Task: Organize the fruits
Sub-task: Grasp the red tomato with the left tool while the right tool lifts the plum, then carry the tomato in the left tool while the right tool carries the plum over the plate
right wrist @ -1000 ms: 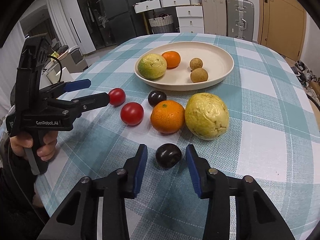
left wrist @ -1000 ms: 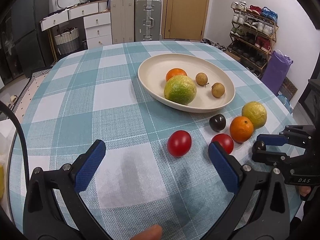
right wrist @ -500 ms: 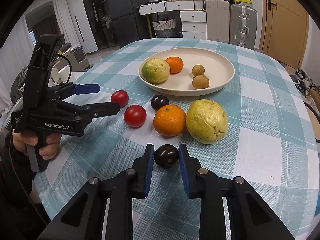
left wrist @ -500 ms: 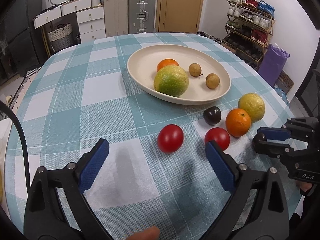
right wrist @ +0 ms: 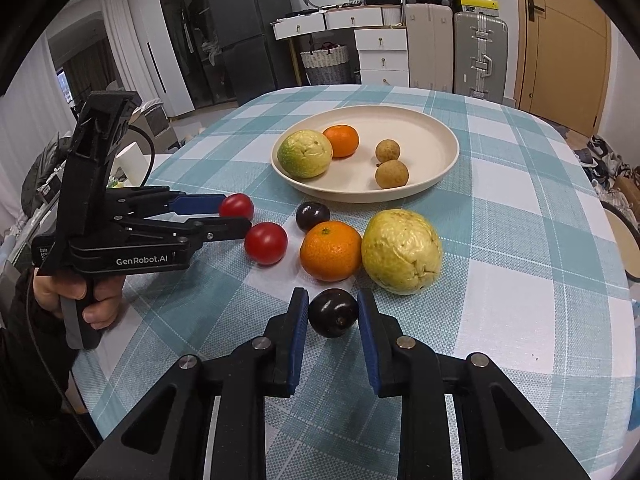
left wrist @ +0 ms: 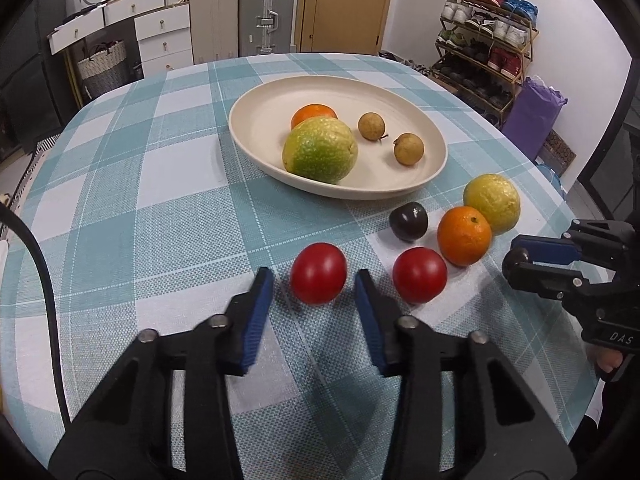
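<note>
A cream plate (left wrist: 240,136) holds a green-yellow fruit (left wrist: 319,150), an orange and two small brown fruits. On the checked cloth lie two red tomatoes, a dark plum (left wrist: 409,222), an orange (left wrist: 464,235) and a yellow fruit (left wrist: 492,203). My left gripper (left wrist: 314,277) has its jaws closing either side of the nearer tomato (left wrist: 318,274), with slim gaps still showing at both pads. The other tomato (left wrist: 419,275) lies just right of it. My right gripper (right wrist: 333,296) is shut on a second dark plum (right wrist: 333,312) resting on the cloth.
The table edge curves close below both grippers. A hand grips the left gripper's handle (right wrist: 80,300) at the table's left side. Suitcases, white drawers and a basket stand beyond the table, and a shoe rack (left wrist: 484,60) is at the right wall.
The left jaws have swung in from wide apart to close beside the tomato. The right jaws closed the small remaining gap onto the dark plum. Neither hand has shifted much.
</note>
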Demonstrator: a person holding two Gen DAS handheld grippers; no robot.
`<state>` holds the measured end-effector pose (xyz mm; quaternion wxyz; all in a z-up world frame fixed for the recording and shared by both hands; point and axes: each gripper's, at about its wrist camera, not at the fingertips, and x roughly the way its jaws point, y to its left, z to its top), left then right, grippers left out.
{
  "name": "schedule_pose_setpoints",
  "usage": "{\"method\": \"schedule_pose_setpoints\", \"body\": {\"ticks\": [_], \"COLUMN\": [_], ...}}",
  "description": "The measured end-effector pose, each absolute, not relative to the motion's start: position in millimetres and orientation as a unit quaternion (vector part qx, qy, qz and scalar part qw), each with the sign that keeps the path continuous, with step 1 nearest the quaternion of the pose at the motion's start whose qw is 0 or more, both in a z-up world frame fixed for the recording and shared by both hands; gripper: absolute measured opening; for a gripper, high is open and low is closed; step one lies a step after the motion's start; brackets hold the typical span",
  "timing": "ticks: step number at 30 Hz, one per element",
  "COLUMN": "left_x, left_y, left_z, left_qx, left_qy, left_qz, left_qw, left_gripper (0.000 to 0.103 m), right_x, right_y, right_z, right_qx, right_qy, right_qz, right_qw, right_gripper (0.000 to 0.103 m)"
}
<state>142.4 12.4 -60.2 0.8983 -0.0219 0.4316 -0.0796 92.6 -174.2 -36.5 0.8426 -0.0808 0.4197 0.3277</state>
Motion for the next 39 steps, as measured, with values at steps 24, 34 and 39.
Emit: {"method": "schedule_pose_setpoints", "body": {"ticks": [24, 34, 39], "left_x": [118, 130, 145], "left_y": [16, 29, 36], "left_z": [-17, 3, 7], "left_qx": [-0.02, -0.035, -0.046], "left_qy": [0.352, 0.326, 0.319], "left_qz": [-0.081, -0.067, -0.061], "left_qw": [0.932, 0.943, 0.945], "left_gripper": [0.025, 0.025, 0.025], "right_x": [85, 108, 128], "right_y": [-181, -192, -194], "right_z": [-8, 15, 22], "right_qx": [-0.049, -0.01, -0.003], "right_qy": [0.356, 0.327, 0.326], "right_qz": [0.339, 0.309, 0.295], "right_qw": [0.869, 0.893, 0.898], "right_gripper": [0.026, 0.026, 0.026]}}
